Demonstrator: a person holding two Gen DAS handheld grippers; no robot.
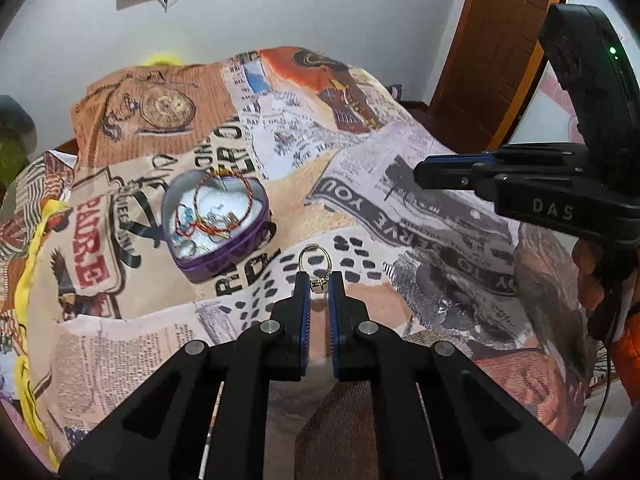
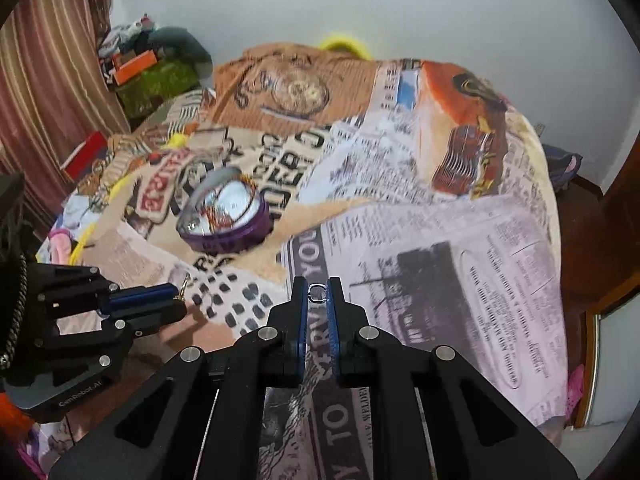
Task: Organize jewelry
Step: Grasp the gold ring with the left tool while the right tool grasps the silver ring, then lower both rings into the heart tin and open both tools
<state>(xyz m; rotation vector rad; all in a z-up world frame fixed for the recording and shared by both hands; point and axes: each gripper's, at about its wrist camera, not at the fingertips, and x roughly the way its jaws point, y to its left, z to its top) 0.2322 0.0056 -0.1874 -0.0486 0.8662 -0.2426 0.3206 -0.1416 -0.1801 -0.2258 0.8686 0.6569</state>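
Note:
A purple heart-shaped tin (image 1: 216,224) lies open on the printed bedspread and holds bracelets, rings and other jewelry; it also shows in the right wrist view (image 2: 226,216). My left gripper (image 1: 319,285) is shut on a gold hoop earring (image 1: 315,258) that sticks up past the fingertips, in front and to the right of the tin. My right gripper (image 2: 317,294) is shut on a small silver ring (image 2: 317,293) held above the bedspread. The right gripper shows side-on in the left wrist view (image 1: 424,176), the left one in the right wrist view (image 2: 176,294).
The bed is covered by a newspaper-print bedspread (image 2: 440,240). A wooden door (image 1: 492,40) stands to the right. Striped curtains (image 2: 52,80) and piled clothes and boxes (image 2: 148,60) are at the left. A yellow cloth (image 1: 28,280) runs along the bed's left edge.

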